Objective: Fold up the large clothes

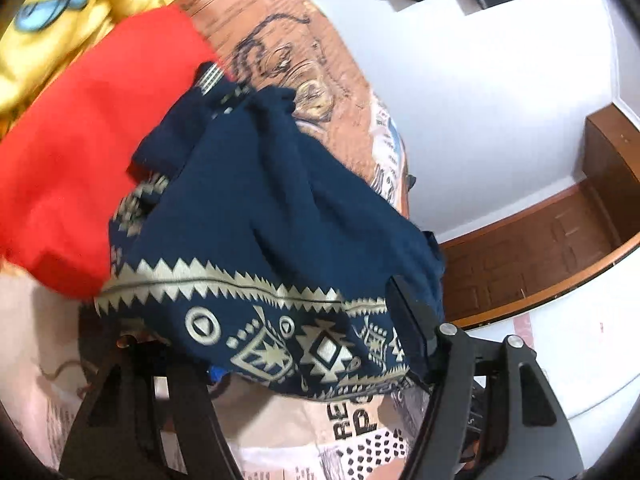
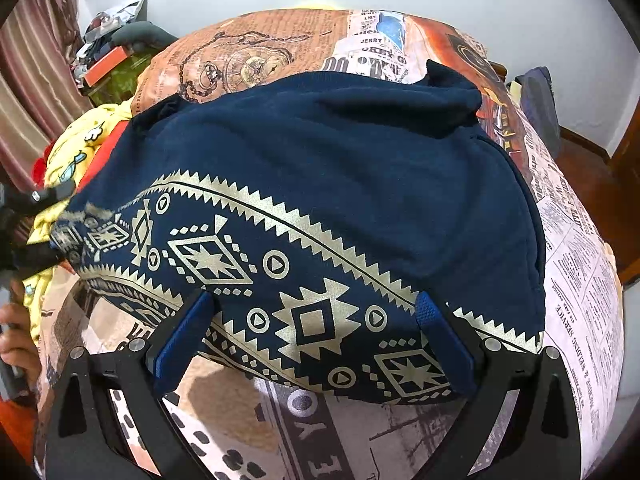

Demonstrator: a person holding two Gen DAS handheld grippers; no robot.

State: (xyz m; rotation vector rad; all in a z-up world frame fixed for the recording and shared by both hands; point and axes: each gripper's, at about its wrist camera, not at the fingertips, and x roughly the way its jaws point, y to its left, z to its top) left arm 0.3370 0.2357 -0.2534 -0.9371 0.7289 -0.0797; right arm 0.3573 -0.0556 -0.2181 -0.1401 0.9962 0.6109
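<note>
Lying rumpled, navy knit garment [image 2: 340, 168] with cream zigzag print; both jaws spread wide around its hem.

The bedsheet [image 2: 580, 264] reads "JERRY" and "WEDDING SERVICE" in newsprint.

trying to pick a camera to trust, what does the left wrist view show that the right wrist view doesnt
Only the left wrist view shows the red garment spread wide and a brown door. Only the right wrist view shows the shelf clutter and a bare hand. Both show the navy patterned garment on the newspaper-print bedspread.
</note>
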